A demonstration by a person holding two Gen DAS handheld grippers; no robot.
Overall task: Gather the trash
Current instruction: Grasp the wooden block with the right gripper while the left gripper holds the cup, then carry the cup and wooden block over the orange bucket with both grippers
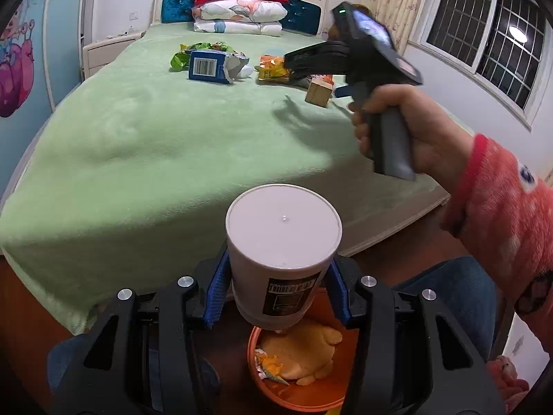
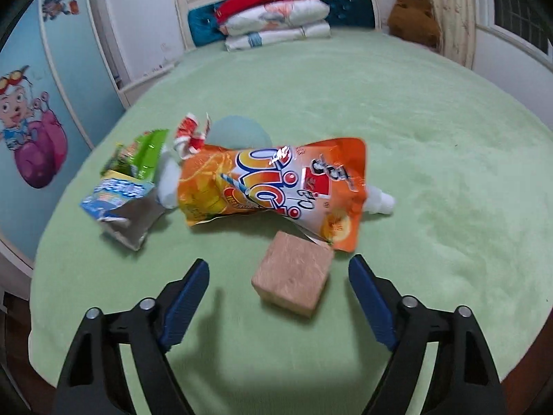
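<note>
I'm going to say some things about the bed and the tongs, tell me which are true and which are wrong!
1. The left tongs hold a white cup. True.
2. The cup is over an orange bin. True.
3. The right tongs squeeze the orange pouch. False: they are open and hold nothing; a small brown box lies ahead of them.
4. The blanket is blue. False: it is green.
5. The bin is empty. False: yellow trash lies inside.
</note>
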